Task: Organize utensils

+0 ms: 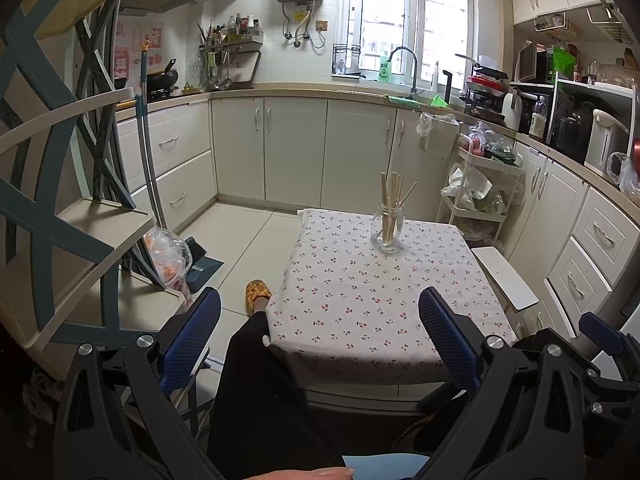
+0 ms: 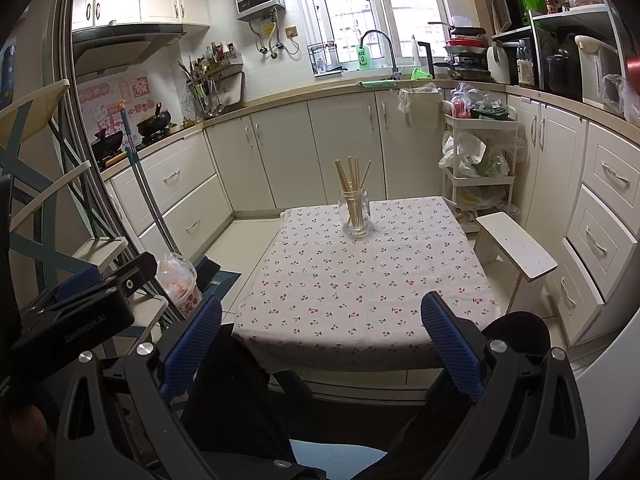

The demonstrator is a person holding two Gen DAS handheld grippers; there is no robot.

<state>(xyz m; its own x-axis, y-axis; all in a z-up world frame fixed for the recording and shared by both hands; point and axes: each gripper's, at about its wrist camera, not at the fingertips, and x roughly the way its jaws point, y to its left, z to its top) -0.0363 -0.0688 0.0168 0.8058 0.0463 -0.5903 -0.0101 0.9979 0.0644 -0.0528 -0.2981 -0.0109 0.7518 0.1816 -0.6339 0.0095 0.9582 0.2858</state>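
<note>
The tablecloth [image 1: 360, 300] is white with small red cherries. Pale wooden chopsticks [image 1: 391, 200] stand in a clear glass jar [image 1: 386, 232]. The hand-held gripper pads [image 1: 192, 340] are blue.

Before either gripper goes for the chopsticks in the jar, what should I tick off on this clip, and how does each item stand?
1. Left gripper open and holding nothing: ok.
2. Right gripper open and holding nothing: ok.
3. Jar upright on the table: ok.
4. Chopsticks all standing in the jar, none loose on the cloth: ok.
5. Cloth between grippers and jar free of other things: ok.
6. Grippers close enough to reach the jar: not ok, both are held back at the near edge.
</note>
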